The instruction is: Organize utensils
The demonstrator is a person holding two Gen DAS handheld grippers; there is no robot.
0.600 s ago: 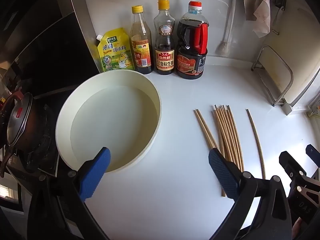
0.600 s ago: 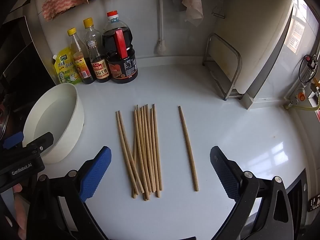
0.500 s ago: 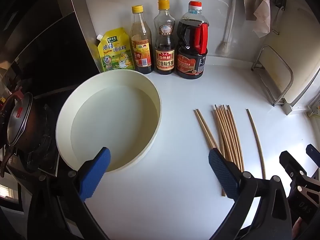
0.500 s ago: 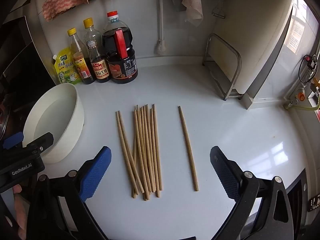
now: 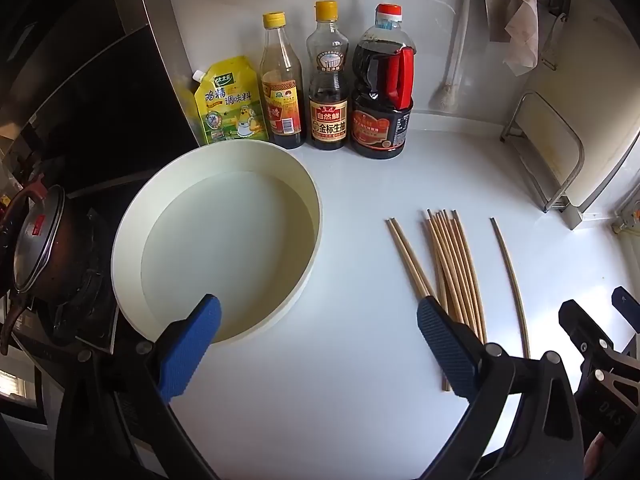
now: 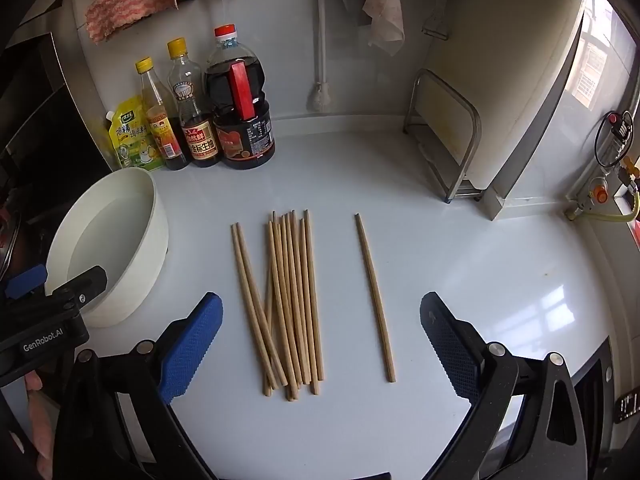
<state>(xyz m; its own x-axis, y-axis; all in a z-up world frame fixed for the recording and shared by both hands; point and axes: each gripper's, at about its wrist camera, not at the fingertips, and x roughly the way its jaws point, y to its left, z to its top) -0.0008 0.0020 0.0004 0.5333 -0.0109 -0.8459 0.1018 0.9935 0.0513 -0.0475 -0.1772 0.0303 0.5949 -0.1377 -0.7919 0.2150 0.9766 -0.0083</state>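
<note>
1. We see both claws released and holding nothing: the left gripper [image 5: 318, 336] hovers over the white counter [image 6: 460, 264] between the round basin [image 5: 216, 248] and the sticks, and the right gripper [image 6: 320, 332] hangs with its blue pads spread wide, straddling the near ends of the chopsticks.

2. The chopstick bundle [image 6: 290, 300] lies flat on the counter, roughly parallel, pointing toward the back wall; a few sticks cross one another at the near end. 2 sticks sit slightly apart on its left edge. 1 lone chopstick [image 6: 374, 296] lies well apart to the right of the bundle.

3. The basin, cream-white and with nothing in it, stands left of the sticks, just in front of 3 sauce bottles [image 5: 326, 80] and a yellow seasoning pouch [image 5: 230, 100].

4. We judge the sticks to be light, stiff, thin wood or bamboo, likely to roll or skid on the glossy counter. Lying flat, they leave little height for the pads to catch.

5. We would take hold near the middle of a stick's length, pads closing across it, so it stays level rather than pivoting. The lone chopstick looks the easiest first pick, since nothing touches it.

6. Squeezing the whole bundle at once risks sticks fanning out or slipping free.
</note>
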